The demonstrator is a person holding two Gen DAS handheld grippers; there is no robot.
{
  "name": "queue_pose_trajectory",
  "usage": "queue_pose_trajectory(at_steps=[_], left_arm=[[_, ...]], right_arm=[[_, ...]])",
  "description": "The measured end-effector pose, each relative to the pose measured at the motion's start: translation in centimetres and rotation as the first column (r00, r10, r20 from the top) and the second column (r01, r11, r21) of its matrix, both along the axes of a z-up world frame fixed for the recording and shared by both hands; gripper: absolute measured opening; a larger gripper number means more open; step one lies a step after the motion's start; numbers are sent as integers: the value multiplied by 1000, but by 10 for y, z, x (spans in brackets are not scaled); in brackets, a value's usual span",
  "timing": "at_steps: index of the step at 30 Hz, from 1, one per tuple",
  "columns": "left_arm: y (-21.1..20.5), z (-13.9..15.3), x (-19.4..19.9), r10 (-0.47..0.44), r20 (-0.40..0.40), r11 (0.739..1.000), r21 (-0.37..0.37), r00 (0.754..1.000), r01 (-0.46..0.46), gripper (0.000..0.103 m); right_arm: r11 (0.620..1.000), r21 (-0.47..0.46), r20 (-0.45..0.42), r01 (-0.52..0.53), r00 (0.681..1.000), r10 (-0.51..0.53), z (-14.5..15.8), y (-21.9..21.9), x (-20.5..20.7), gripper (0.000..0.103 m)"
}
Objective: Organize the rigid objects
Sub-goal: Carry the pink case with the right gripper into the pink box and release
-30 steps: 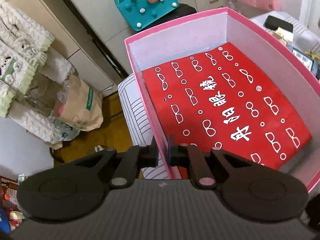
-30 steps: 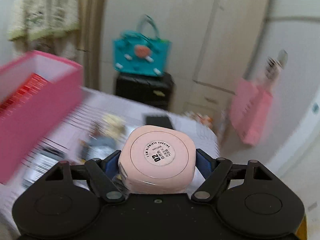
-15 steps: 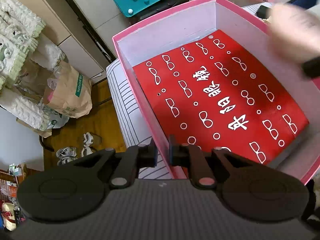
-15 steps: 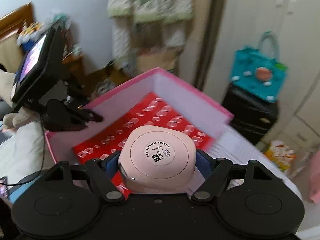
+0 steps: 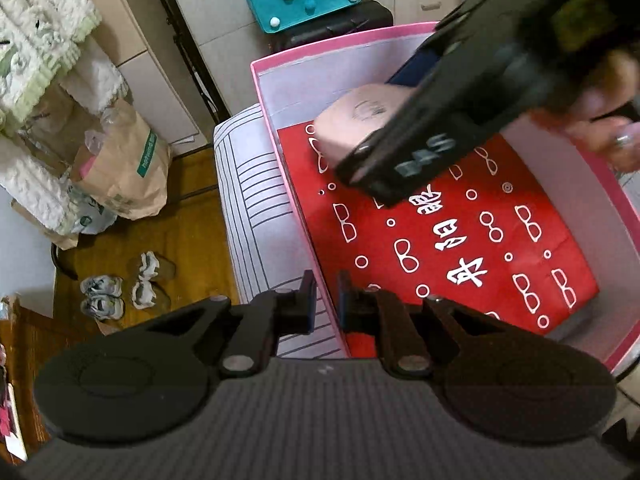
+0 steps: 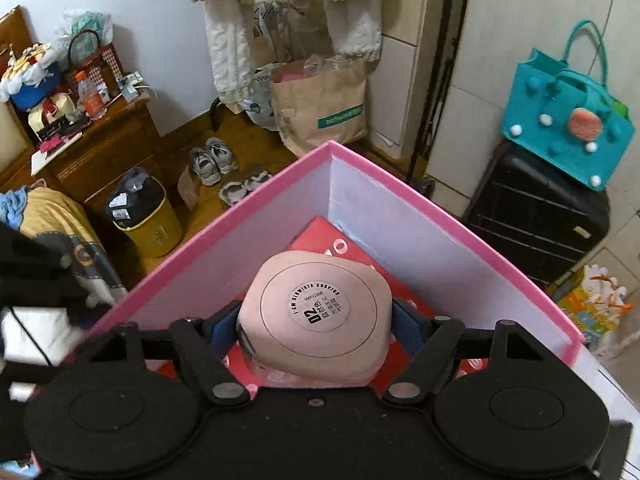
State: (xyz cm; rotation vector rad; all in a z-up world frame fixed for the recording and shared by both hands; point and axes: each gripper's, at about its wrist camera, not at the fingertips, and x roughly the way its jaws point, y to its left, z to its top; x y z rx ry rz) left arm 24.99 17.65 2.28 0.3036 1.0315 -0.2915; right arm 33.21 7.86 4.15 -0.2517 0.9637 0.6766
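You are bringing the pink case into the box.
Your right gripper (image 6: pixel 316 330), pinching the pink case (image 6: pixel 314 316), is now lowering it toward the pink box's (image 5: pixel 267 92) far corner at frame centre, where a second ago it was outside; your left gripper (image 5: pixel 323 298) is clamping the box wall.

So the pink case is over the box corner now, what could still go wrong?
The pink compact case, clamped in the right gripper, sits close to the pink box corner; it may clip a wall. Released tilted, it could slide on the red bag. The left gripper straddles the near wall; a jolt could shift the box.
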Motion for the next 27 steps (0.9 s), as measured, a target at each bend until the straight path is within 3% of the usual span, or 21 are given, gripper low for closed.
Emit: queue_pose_trajectory(at_steps=[7,15,19,21,25,27], left_arm=[[2,-1,0,-2,-4,1000,-11,1000,2,10],[7,0,1,5,-5,999,-36,1000,-5,10],[7,-1,2,6,-10,999,-38,1000,-7,10],[7,-1,3,15,-17,999,-43,1000,-16,10],[8,1,2,31,-28,998,-50,999,-33,10],[7,3,1,34,-24,999,-41,999,-35,10]], right_arm=[[998,-62,-96,-22,995,16,-33,22,21,82],[999,-50,-134,-10,991,3,-51,26,25,79],[1000,-21,-102,-3,995,0,-38,18,26,84],[997,4,-96,76,993,-75,-27,6,27,88],[986,69,-87,152,985,-146,0,-22,13,88],[987,93,-43,134,991,-130,16,-36,0,88]])
